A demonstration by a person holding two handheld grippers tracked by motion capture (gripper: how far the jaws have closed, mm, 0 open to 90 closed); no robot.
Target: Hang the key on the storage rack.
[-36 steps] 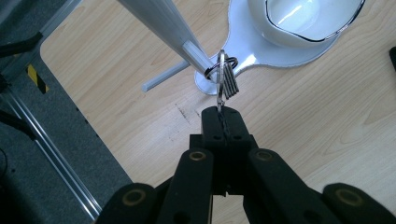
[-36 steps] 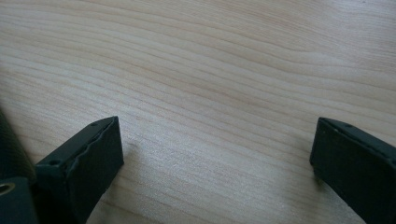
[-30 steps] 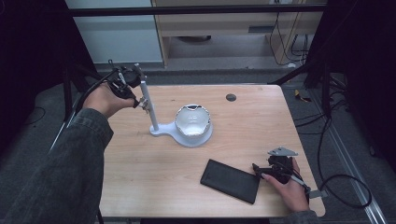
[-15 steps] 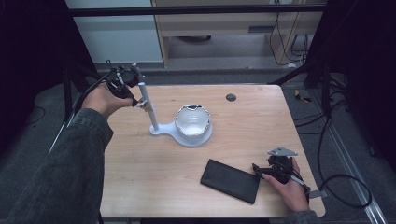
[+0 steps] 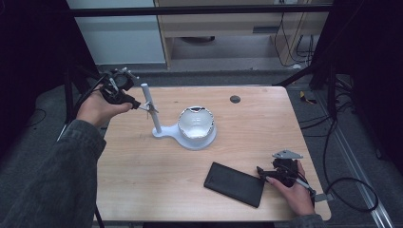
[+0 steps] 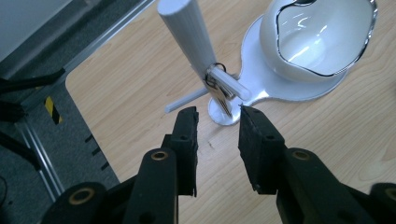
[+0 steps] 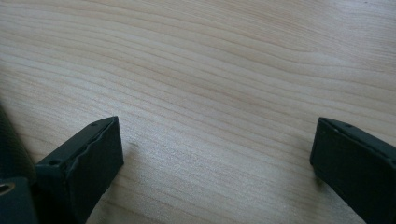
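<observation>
My left gripper (image 6: 217,126) has just let go: its jaws have been opening and now stand apart with nothing between them, just short of the key (image 6: 219,95). The key hangs on the peg of the white stand (image 5: 153,114), near the tabletop's far left corner, so the hanging looks done to me. My right gripper (image 5: 266,175) rests near the front right corner beside the black phone (image 5: 234,184), jaws wide over bare wood. The key's ring is hard to make out.
</observation>
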